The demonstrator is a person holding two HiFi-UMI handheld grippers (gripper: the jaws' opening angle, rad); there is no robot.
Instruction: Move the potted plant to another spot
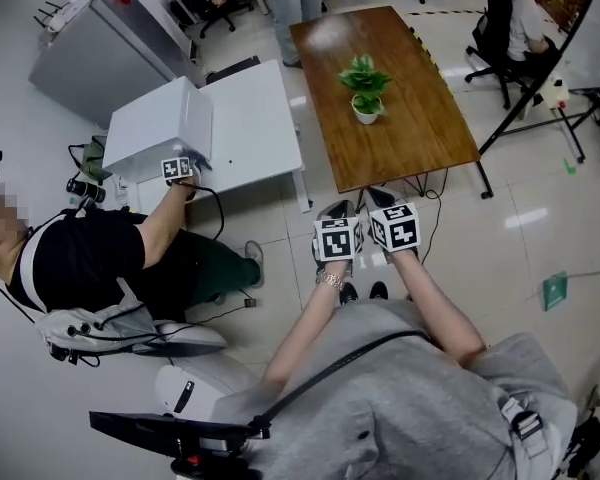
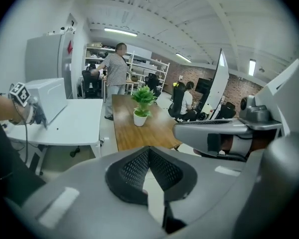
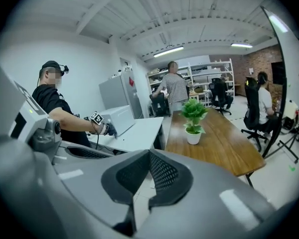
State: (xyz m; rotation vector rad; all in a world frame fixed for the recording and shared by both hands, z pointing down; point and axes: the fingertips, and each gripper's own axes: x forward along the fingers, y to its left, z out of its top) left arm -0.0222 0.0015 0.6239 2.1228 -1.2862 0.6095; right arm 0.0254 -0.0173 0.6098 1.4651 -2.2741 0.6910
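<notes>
Both pairs of fingers (image 3: 165,172) are shut tight, tip against tip, and they hold nothing. You can see it on the left gripper (image 2: 149,152) and on the right gripper (image 3: 149,154): each one has its two dark sides pressed together with no thing between them. In the head view the two grippers are side by side, held out in front of the person, just short of the near end of the wooden table (image 1: 425,133). The potted plant (image 1: 365,90) stands upright on that table, about in the middle, in its little white pot. It is well apart from both grippers, and nothing touches it. To the left is a white table (image 1: 260,128) with a white box (image 1: 160,123) on it, where another person (image 1: 90,253) sits and works. Which step is this? I think it could be one of two. The hands may be going in to fetch the plant, or the plant may be standing in its new spot with the hands drawn away from it. The pictures fit both, so I cannot say how far along the job is. I can say this much: shut fingers cannot take a round pot. Any grab would need them opened wider than the pot and set on both sides of it, with the pot kept straight up so no soil spills.
</notes>
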